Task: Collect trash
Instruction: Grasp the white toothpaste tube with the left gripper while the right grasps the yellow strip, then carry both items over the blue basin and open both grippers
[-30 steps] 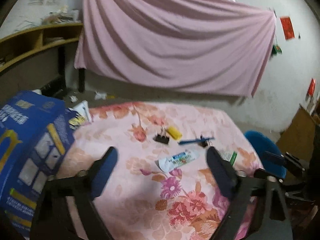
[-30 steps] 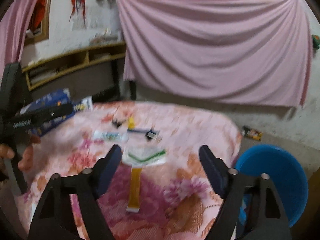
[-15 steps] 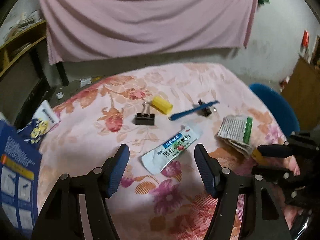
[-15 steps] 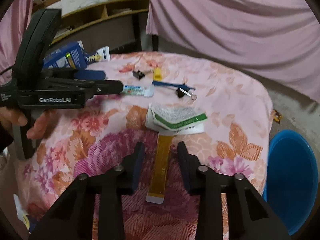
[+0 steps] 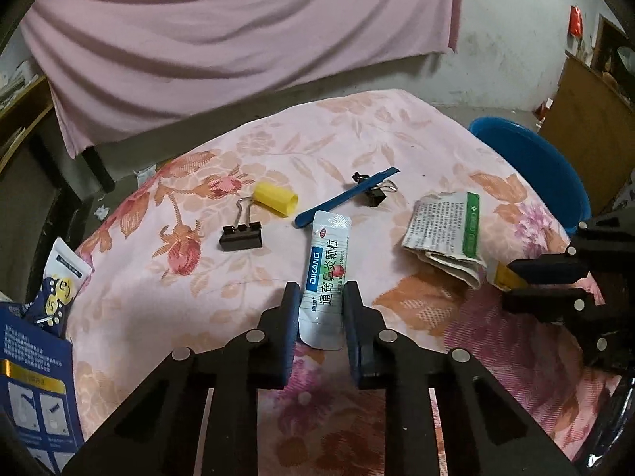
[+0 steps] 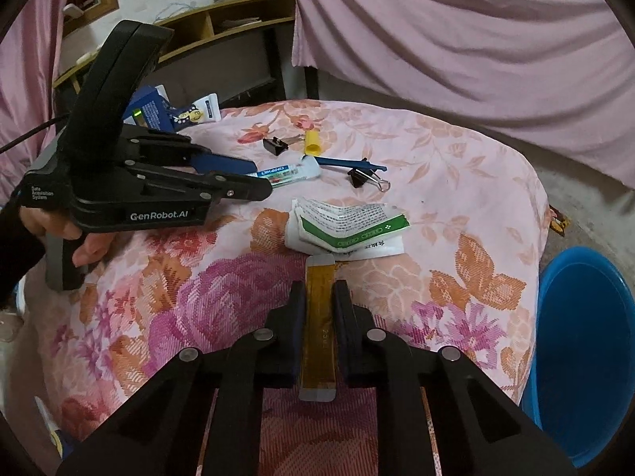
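L gripper [image 5: 319, 301] w/ its black arms and blue pads sits low over the pink floral tablecloth [image 5: 357, 139], jaws narrowed to a slim gap either side of the lower end of a white DIKANG sachet w/ blue and green print [image 5: 327, 265]. Pads look right up against the sachet's edges, but can't tell if they actually pinch it; sachet lies flat on the cloth, top end pointing away twd a long blue plastic strip [image 5: 345, 196]

R gripper [image 6: 319, 297] same story: jaws nearly together round a long amber-brown flat packet w/ clear sealed ends [image 6: 319, 317], lying lengthwise btwn the pads on the cloth. Real grip or just bracketing, can't tell. Packet's far end is just beside a folded white paper leaflet w/ a green band [image 6: 349, 226]

Other bits on the cloth: a black binder clip w/ wire handles [image 5: 241, 234], a small yellow plastic tube [image 5: 276, 197] just beside it, and a 2nd smaller black binder clip [image 5: 373, 194] under the blue strip's far end. A round blue plastic basin [image 6: 583, 357] stands off the table's R edge, lower than the top. At the L edge, a dark blue printed cardboard box [image 5: 31, 396] and a small white cartoon pouch [image 5: 63, 277]
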### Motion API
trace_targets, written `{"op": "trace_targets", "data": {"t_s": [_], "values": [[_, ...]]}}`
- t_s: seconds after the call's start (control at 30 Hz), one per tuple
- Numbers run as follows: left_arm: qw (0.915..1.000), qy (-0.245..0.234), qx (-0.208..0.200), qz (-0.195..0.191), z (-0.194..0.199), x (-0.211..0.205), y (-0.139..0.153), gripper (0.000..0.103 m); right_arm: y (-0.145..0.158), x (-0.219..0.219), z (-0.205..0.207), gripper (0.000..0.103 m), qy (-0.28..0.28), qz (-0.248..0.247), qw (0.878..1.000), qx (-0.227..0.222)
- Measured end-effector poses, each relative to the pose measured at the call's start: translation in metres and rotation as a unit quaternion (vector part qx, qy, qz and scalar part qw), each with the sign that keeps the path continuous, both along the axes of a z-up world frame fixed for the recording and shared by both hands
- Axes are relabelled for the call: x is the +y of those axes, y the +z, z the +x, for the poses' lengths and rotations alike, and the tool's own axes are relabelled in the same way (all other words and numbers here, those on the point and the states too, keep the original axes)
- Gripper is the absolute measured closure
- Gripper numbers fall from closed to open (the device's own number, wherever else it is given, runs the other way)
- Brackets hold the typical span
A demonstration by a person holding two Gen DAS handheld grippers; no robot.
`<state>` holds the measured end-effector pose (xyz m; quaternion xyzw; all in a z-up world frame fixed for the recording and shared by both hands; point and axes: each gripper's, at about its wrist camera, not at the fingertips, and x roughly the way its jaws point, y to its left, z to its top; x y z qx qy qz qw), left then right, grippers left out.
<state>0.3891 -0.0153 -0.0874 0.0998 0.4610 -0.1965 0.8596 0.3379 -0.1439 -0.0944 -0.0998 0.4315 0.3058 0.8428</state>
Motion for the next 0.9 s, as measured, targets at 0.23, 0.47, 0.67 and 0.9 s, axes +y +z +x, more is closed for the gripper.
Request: {"op": "trace_targets", "data": {"t_s": [0.23,0.47,0.67,0.9], "values": [[0.9956,0.045,-0.023,-0.078,-0.022,0.011,0.017,0.087,0.008,-0.010,-0.007,0.091,-0.008,0.021,1.000,-0.016],[0.9778,0.053,-0.127,-0.158,-0.062,-0.007,0.065,0.087,0.035,-0.034,-0.027,0.091,-0.036,0.061,0.993,-0.094],[0.9586,0.011,-0.208,-0.194,-0.081,-0.055,0.111,0.087,0.075,-0.076,-0.050,0.091,-0.099,0.094,0.969,-0.205],[0.9495,-0.064,-0.237,-0.196,-0.081,-0.127,0.145,0.087,0.115,-0.144,-0.064,0.091,-0.193,0.110,0.927,-0.301]]}}
